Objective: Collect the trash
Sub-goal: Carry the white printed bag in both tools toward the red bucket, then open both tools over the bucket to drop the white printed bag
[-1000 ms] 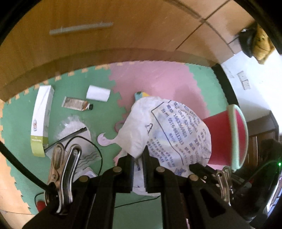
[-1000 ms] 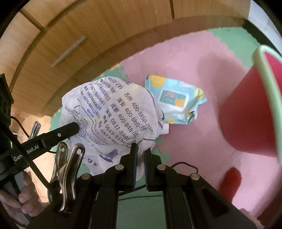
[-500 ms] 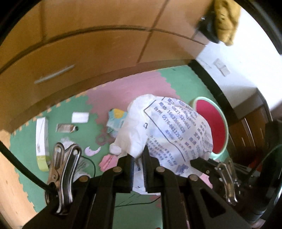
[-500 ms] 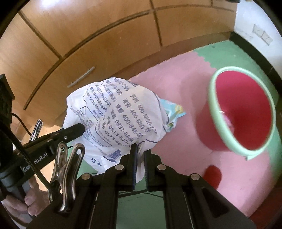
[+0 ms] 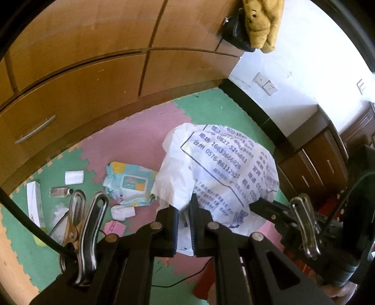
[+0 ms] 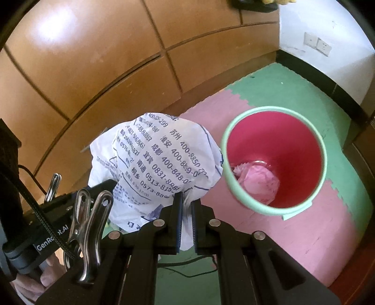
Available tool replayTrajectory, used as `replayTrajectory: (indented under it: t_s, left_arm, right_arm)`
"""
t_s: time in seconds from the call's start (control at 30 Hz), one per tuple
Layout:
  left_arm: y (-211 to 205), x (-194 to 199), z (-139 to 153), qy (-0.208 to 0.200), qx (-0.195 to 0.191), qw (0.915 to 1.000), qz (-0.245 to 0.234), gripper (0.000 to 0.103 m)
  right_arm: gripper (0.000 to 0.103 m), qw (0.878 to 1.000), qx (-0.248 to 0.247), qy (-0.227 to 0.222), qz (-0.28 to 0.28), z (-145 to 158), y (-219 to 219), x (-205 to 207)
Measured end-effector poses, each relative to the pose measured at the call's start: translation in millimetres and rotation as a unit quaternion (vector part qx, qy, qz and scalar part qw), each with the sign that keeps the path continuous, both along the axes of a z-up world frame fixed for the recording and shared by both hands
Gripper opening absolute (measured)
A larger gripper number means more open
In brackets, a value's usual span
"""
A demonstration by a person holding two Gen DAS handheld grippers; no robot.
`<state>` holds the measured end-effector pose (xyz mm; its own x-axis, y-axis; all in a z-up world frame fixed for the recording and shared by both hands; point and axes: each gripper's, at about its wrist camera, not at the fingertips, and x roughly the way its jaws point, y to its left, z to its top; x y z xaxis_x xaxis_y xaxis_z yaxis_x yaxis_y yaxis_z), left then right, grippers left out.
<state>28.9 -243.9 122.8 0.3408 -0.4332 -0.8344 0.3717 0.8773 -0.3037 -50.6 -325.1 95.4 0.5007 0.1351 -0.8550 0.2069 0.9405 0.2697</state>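
A white plastic bag (image 5: 220, 173) printed with blue text hangs in the air between both grippers. My left gripper (image 5: 185, 204) is shut on the bag's edge, and my right gripper (image 6: 186, 201) is shut on another edge of the same bag (image 6: 159, 164). Right of the bag in the right wrist view stands a red bin with a pale green rim (image 6: 274, 159), with crumpled pink paper (image 6: 257, 180) at its bottom. On the mat below lie a wet-wipes pack (image 5: 129, 183), a white card (image 5: 73, 177), a small tube (image 5: 59, 192), a long white box (image 5: 34, 201) and tissue scraps (image 5: 123, 212).
Wooden cabinet fronts with a metal handle (image 5: 35, 130) rise behind the pink and green foam mat (image 5: 131, 140). A white wall with sockets (image 5: 266, 83) and dark skirting is at the right. A dark bag and a yellow plush toy (image 5: 260, 21) hang high up. Black cables cross the floor.
Both grippers have risen with the bag, lifting it off the mat. The bin now shows from above, with its inside visible, and the wet-wipes pack has come out from behind the bag.
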Motion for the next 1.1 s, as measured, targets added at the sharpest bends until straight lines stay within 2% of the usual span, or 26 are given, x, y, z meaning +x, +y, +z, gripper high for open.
replayTrajectory:
  t_s: [0.27, 0.53, 0.83, 1.1]
  left_arm:
    - [-46.7, 16.0, -11.0, 0.026, -0.017, 0.9993, -0.019, 0.008]
    - [-109.8, 19.5, -23.6, 0.011, -0.013, 0.9979, -0.063, 0.008]
    - [-152.3, 29.1, -52.1, 0.016, -0.002, 0.9974, -0.070, 0.008]
    - [-178.8, 34.2, -70.3, 0.017, 0.004, 0.9975, -0.069, 0.008]
  right_arm:
    - [0.008, 1.000, -0.016, -0.002, -0.024, 3.9, -37.3, -5.6]
    - [0.008, 0.997, -0.018, 0.002, -0.076, -4.6, -96.1, -13.3]
    - [0.008, 0.991, -0.003, -0.003, -0.131, -24.4, -138.7, -9.5]
    - [0.008, 0.990, -0.015, 0.006, -0.143, -34.8, -159.3, -8.2]
